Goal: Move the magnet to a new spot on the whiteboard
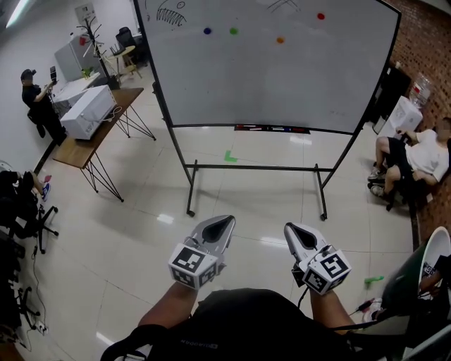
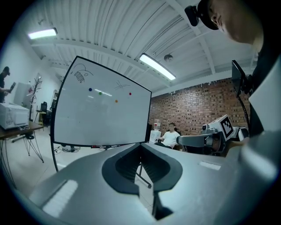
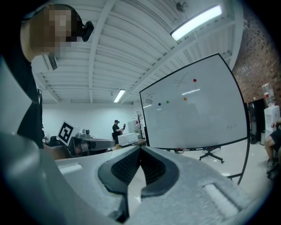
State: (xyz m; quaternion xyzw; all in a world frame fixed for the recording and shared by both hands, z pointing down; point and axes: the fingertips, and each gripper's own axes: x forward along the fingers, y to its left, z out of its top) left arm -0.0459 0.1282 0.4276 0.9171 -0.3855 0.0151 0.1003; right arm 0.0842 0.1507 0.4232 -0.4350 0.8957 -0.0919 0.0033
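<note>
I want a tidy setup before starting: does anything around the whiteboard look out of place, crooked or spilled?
Nothing spilled or broken. The whiteboard stands upright on its frame. Only floor bits stand out: a green scrap under the board and a green thing lower right in the head view.

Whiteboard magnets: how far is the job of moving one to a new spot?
Done: nothing visible. The round blue magnet, green magnet, orange magnet and red magnet all sit on the white whiteboard. In hand: nothing; the left gripper and right gripper are shut, empty, far from it. Left: approach, grip one magnet, place it elsewhere.
</note>
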